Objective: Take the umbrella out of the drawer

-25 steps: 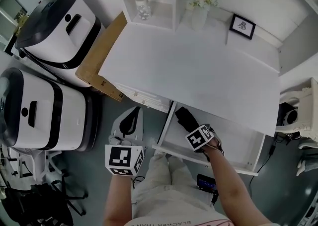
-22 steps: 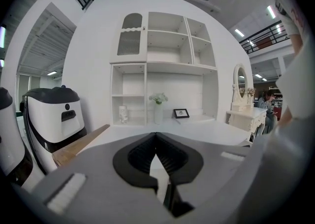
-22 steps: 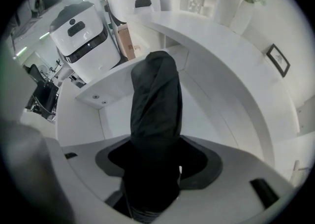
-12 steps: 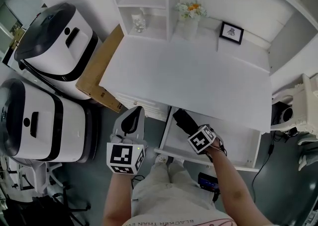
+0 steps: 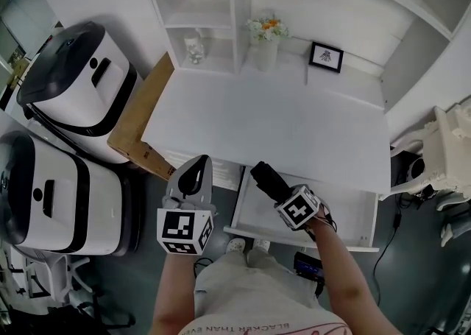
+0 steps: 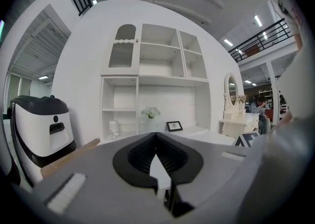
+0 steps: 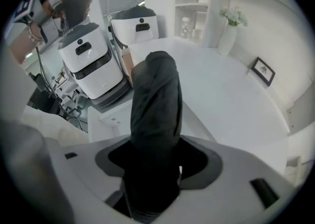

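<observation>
A black folded umbrella (image 5: pixel 265 178) sticks up and to the left out of my right gripper (image 5: pixel 283 195), which is shut on its lower part, above the left half of the open white drawer (image 5: pixel 342 212). In the right gripper view the umbrella (image 7: pixel 156 95) fills the space between the jaws of the right gripper (image 7: pixel 153 169) and hides the pads. My left gripper (image 5: pixel 193 171) hangs left of the drawer, over the floor, with nothing in it. In the left gripper view the left gripper (image 6: pixel 157 169) has its jaws together, pointing at the shelves.
The white desk top (image 5: pixel 272 120) lies above the drawer. A vase of flowers (image 5: pixel 266 35) and a small framed picture (image 5: pixel 326 56) stand at its back. Two white-and-black machines (image 5: pixel 73 83) (image 5: pixel 51 194) and a cardboard panel (image 5: pixel 136 124) stand left; a white dresser (image 5: pixel 441 149) right.
Both grippers have risen. The umbrella has come up with the right gripper and stands higher over the drawer. The left gripper has lifted beside the desk's edge.
</observation>
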